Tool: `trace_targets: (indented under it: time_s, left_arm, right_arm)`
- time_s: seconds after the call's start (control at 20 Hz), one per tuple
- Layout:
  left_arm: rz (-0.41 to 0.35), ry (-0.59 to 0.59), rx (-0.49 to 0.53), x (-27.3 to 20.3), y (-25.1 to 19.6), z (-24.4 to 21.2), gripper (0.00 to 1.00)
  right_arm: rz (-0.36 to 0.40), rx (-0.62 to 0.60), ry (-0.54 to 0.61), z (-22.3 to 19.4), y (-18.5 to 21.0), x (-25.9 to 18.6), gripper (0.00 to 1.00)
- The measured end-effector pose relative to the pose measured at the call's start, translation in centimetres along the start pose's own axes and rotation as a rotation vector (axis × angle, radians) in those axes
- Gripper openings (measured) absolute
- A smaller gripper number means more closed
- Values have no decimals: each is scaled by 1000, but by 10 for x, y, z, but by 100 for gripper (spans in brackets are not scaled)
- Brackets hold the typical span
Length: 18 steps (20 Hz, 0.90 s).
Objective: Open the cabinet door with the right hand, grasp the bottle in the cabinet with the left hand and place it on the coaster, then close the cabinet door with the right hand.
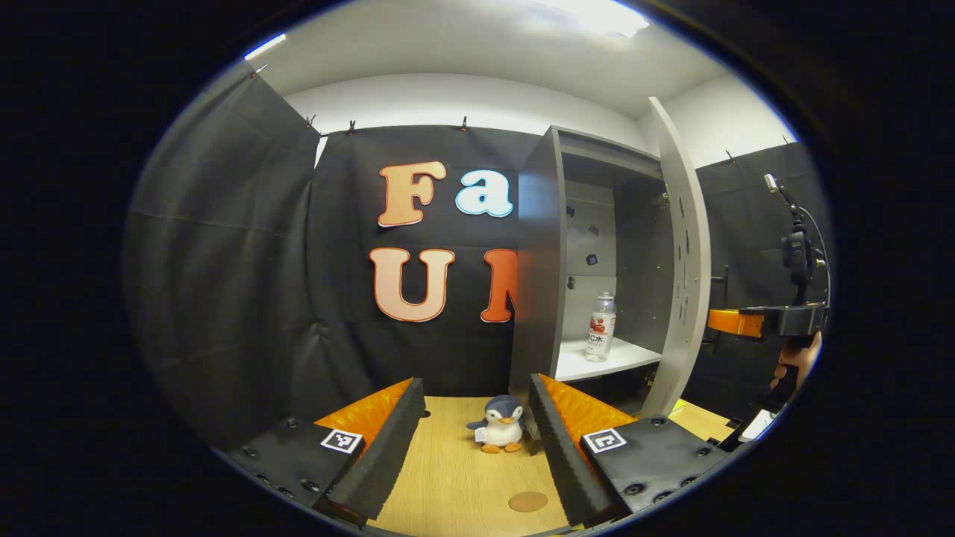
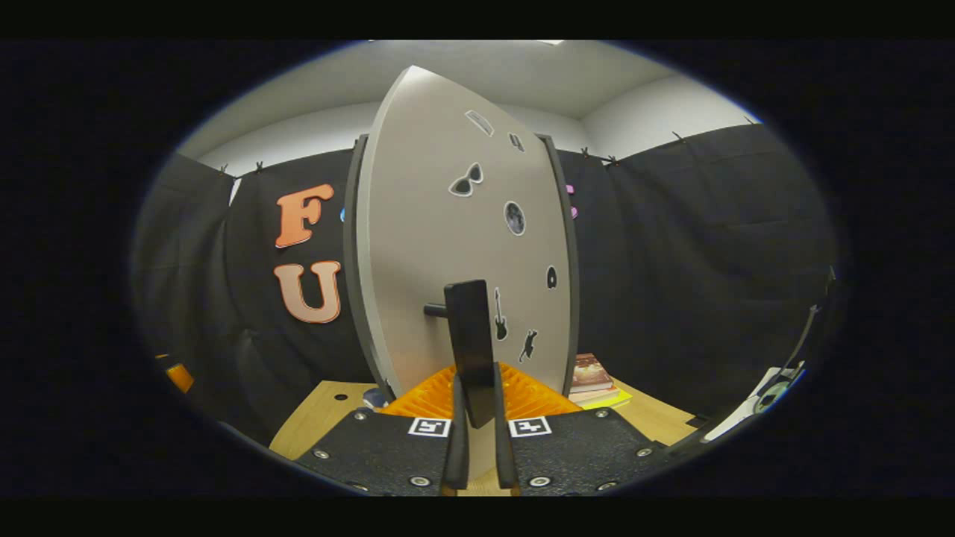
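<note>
- One step done: cabinet door (image 1: 683, 261) stands open; bottle (image 1: 600, 327) upright on the cabinet shelf (image 1: 597, 365), far right, untouched.
- Right gripper (image 2: 476, 440) jaws narrow, clamped on the door handle (image 2: 470, 343).
- Left gripper (image 1: 477, 447) jaws wide, holding nothing.
- Coaster (image 1: 527, 501) near, on wooden table (image 1: 455, 477); toy penguin (image 1: 498, 424) beyond. Black cloth walls.

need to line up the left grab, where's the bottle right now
In the left gripper view the bottle stands upright on the white shelf inside the open cabinet, right of centre, beyond the toy penguin.
</note>
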<state>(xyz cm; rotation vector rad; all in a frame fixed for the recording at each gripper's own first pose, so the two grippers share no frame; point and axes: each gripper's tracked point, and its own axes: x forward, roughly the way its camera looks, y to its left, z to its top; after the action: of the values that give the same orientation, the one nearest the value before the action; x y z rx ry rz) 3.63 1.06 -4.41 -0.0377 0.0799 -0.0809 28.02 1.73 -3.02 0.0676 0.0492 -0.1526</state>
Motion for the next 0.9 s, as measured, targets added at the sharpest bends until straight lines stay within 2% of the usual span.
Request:
trace_targets:
  time_s: [0.05, 0.15, 0.2, 0.4, 0.65, 0.7, 0.75, 0.8, 0.9]
  left_arm:
    - [2, 2, 0, -1, -3, 0, 96]
    - [13, -1, -4, -2, -12, 2, 87]
    - [20, -4, -7, -2, -17, 3, 92]
    - [48, -16, -17, -6, -50, 8, 92]
    - [72, 7, -15, -11, -90, -2, 92]
    - [76, 7, -9, -13, -96, -2, 96]
    - [83, 4, -4, -14, -101, -1, 92]
    - [91, 3, 0, -15, -105, -1, 92]
    - [88, 4, 1, -14, -117, -3, 92]
  right_arm:
    - [-2, 3, -4, 2, -3, -2, 10]
    - [2, 2, -5, 2, -6, -2, 10]
    - [8, 0, -2, 2, -8, -2, 11]
    - [47, -11, 19, 0, -13, -8, 10]
    - [95, 9, -7, 3, -16, -5, 10]
    - [93, 5, -8, 3, -19, -5, 9]
    - [88, 6, -5, 3, -22, -6, 11]
    - [89, 8, -7, 3, -24, -5, 9]
    - [111, 10, -13, 4, -25, -5, 11]
